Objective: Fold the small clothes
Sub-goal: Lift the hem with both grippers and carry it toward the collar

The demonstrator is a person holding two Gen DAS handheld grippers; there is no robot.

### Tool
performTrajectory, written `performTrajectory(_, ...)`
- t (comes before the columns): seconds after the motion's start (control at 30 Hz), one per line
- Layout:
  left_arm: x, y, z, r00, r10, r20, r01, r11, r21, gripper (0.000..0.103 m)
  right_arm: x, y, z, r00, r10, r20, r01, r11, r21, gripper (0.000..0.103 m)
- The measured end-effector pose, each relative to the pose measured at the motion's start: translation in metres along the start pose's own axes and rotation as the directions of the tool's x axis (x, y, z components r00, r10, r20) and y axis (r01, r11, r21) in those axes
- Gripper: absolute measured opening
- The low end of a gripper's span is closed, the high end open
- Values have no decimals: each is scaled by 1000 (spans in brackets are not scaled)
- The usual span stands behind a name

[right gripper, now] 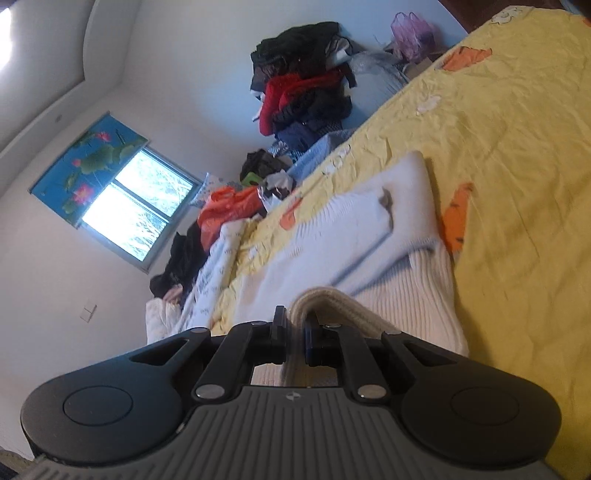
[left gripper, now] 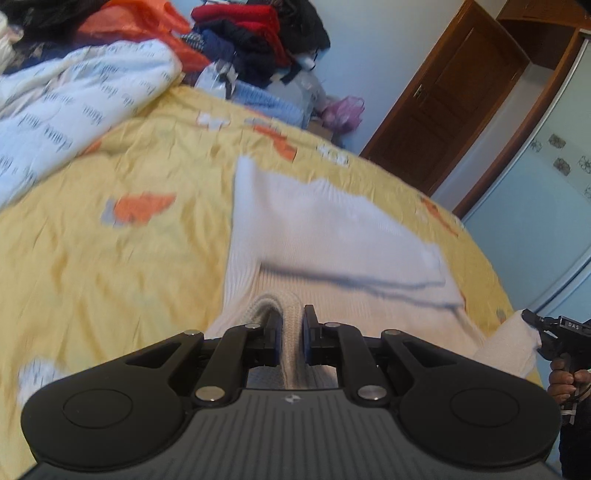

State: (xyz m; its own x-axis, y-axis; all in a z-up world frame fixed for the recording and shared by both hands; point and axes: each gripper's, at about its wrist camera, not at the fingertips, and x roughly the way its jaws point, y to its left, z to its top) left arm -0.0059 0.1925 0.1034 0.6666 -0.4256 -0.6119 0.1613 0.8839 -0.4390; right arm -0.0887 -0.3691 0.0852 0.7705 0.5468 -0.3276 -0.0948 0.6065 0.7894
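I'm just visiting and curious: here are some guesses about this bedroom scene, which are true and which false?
1. Both sets of jaws are clamped on the cream knit garment. True: the left gripper and the right gripper each pinch its ribbed edge.
2. The bedspread is plain blue. False: it is yellow with orange patches.
3. The garment's sleeves are folded over its body. True.
4. The window is fully covered. False: its flowered blind is partly raised.

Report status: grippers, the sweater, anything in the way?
Left gripper shut on cream sweater hem; right gripper shut on hem too. Sleeves already folded across body. Yellow bedspread ahead bare; clothes pile beyond the bed's far edge.
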Motion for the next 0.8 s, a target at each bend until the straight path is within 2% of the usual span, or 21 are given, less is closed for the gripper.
performTrajectory(0.17,43,2,54,1000,-3,30,3,1000,-4,10,48,-16,47,999,22,33,-23,999,35,14)
performTrajectory(0.37,102,7,108,999,35,42,-34,999,-23,10,104,-39,100,999,-4,42,1,998,70,14)
performTrajectory(0.5,150,15,137,995,92,36,-90,995,-35,10,147,-60,136,998,-56,38,52,994,92,14)
performTrajectory(0.57,175,20,144,990,137,34,-135,990,-45,10,170,-71,147,994,-102,28,99,991,93,14)
performTrajectory(0.63,194,27,145,989,149,24,-147,986,-74,10,191,-87,151,986,-166,24,163,981,107,14)
performTrajectory(0.7,204,33,143,989,148,-1,-147,984,-104,13,208,-102,150,974,-224,8,221,964,146,19)
performTrajectory(0.73,204,36,142,990,138,-10,-138,982,-128,15,216,-107,146,969,-247,-18,247,956,155,29)
performTrajectory(0.77,201,39,142,993,115,-8,-115,982,-147,16,219,-107,145,967,-250,-38,253,954,159,34)
performTrajectory(0.8,194,42,143,997,83,2,-82,983,-164,20,218,-105,143,972,-231,-36,234,959,162,43)
